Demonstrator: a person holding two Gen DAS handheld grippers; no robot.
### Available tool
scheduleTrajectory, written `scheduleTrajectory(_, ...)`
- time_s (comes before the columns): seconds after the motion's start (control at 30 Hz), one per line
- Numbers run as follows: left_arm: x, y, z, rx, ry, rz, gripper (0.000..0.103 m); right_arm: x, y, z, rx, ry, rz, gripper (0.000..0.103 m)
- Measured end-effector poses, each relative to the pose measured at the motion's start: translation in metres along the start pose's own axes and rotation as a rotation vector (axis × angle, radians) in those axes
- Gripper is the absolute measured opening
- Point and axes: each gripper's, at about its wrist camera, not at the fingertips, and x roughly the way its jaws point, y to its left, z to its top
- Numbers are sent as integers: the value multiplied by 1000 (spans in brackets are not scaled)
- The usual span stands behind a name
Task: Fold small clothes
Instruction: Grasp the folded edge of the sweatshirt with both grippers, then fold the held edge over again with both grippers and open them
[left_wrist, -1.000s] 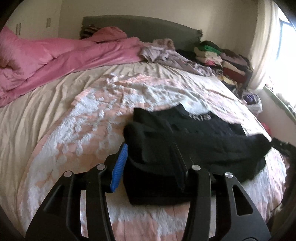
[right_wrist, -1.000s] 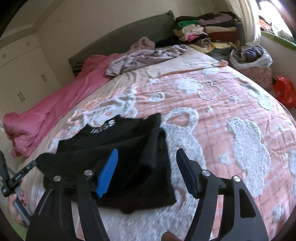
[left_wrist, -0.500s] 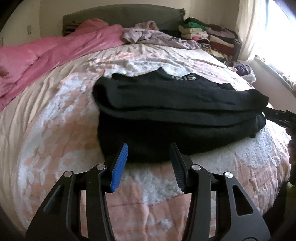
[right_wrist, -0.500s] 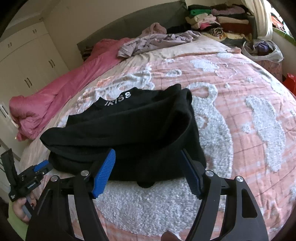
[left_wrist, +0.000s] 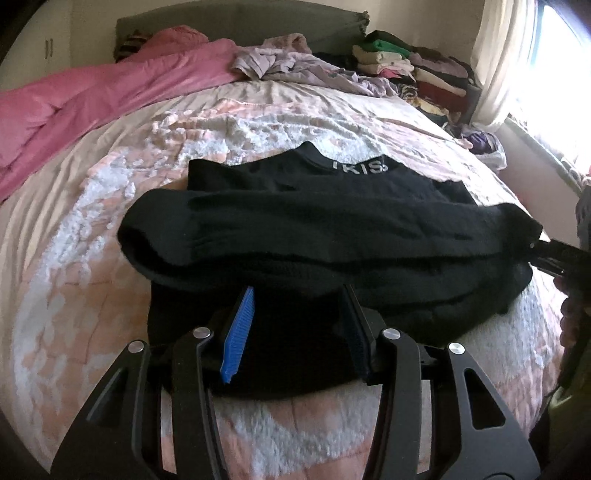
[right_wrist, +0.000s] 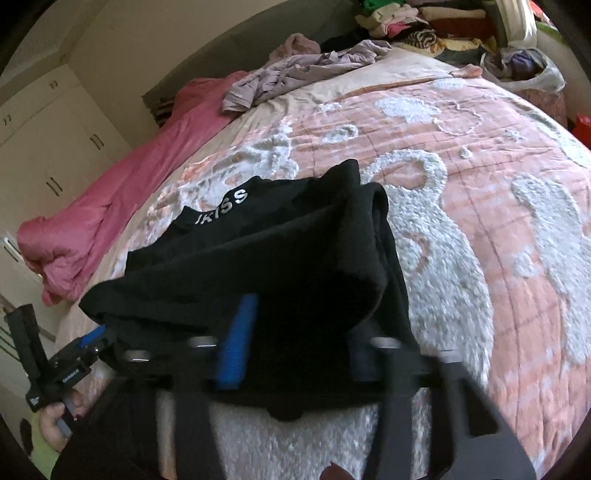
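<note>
Now black top (left_wrist: 325, 229), folded, on bedspread (left_wrist: 92, 229)

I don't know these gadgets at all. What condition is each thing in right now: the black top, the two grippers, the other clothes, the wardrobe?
Black top: partly folded, flat on the bed, collar lettering showing.
Left gripper: open, at the top's near edge.
Right gripper: open, blurred, at the top's near edge.
Lilac clothes: crumpled, unfolded.
Stack: folded, piled.
Pink duvet: bunched up.
Wardrobe doors: closed.
</note>
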Motion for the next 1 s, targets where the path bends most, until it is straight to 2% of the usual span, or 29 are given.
scheduleTrajectory(0.03, 1, 2, 3, -12, -2, -6, 32, 1, -1, 4, 3, -2, 6, 10)
scheduleTrajectory(0.07, 2, 4, 7, -22, -2, -12, 30, 2, -1, 7, 0, -3, 11, 7)
scheduleTrajectory(0.33, 16, 28, 38, -123, -13, -38, 11, 10, 1, 40, -6, -52, 31, 7)
scheduleTrajectory(0.47, 26, 40, 52, -163, -22, -19, 11, 20, -1, 53, 3, -55, 29, 7)
scheduleTrajectory(0.63, 38, 45, 65, -166, -28, 13, 11, 36, -5, 65, 2, -58, 8, 8)
scheduleTrajectory(0.8, 45, 57, 79, -212, -45, 26, 13, 45, -18, 78, 38, -70, -2, 19)
scheduleTrajectory(0.87, 45, 63, 84, -232, -55, 30, 18, 43, -25, 82, 43, -98, -18, 33)
scheduleTrajectory(0.93, 44, 69, 86, -250, -68, 39, 22, 38, -33, 85, 64, -124, -18, 36)
scheduleTrajectory(1.0, 38, 76, 87, -269, -89, 47, 22, 33, -41, 87, 87, -146, -29, 46)
